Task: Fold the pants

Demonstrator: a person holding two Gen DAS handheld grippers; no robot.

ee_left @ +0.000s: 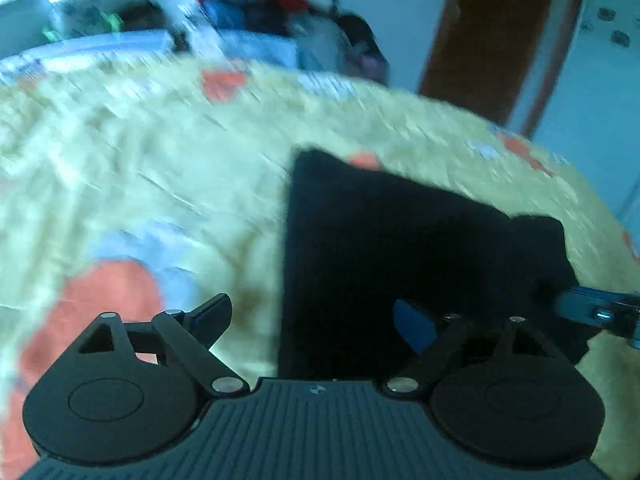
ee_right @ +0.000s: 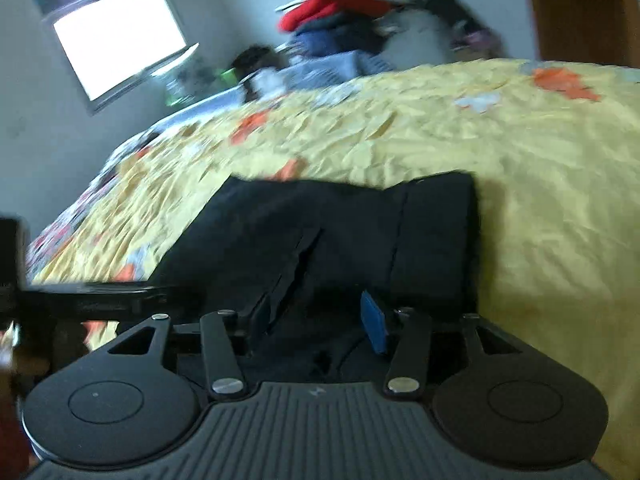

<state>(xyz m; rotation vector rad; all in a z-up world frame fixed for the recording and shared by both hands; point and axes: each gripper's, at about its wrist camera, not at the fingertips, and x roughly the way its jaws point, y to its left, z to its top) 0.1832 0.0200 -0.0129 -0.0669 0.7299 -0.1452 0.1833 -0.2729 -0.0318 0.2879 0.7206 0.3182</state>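
The bed (ee_right: 540, 160) filled both views, covered by a crumpled yellow sheet (ee_left: 140, 168) with orange and pale-blue patches. A heap of clothes (ee_right: 340, 16) stood against the wall beyond its far edge, with a bright window (ee_right: 120, 36) to one side and a brown door (ee_left: 492, 32) to the other.

The pants (ee_right: 320, 232) lay flat on the sheet near the front edge of the bed, directly ahead of both grippers. They were black and formed a compact, roughly rectangular stack. A second layer overlapped one end, and a slit-like seam ran across the upper face. The edges looked fairly straight. Both views were blurred, so finer creases could not be read.

Judged from this layout, a fold had been laid and released; the step in hand was the release. The next move would call for a check of the stack outline, then either a fresh grasp on one short edge for a further fold or a smoothing pass.

The left gripper (ee_left: 316, 320) stood spread wide above the near edge of the pants, pinching nothing. The right gripper (ee_right: 320, 320) stood partly spread over the cloth, pads clear of it.
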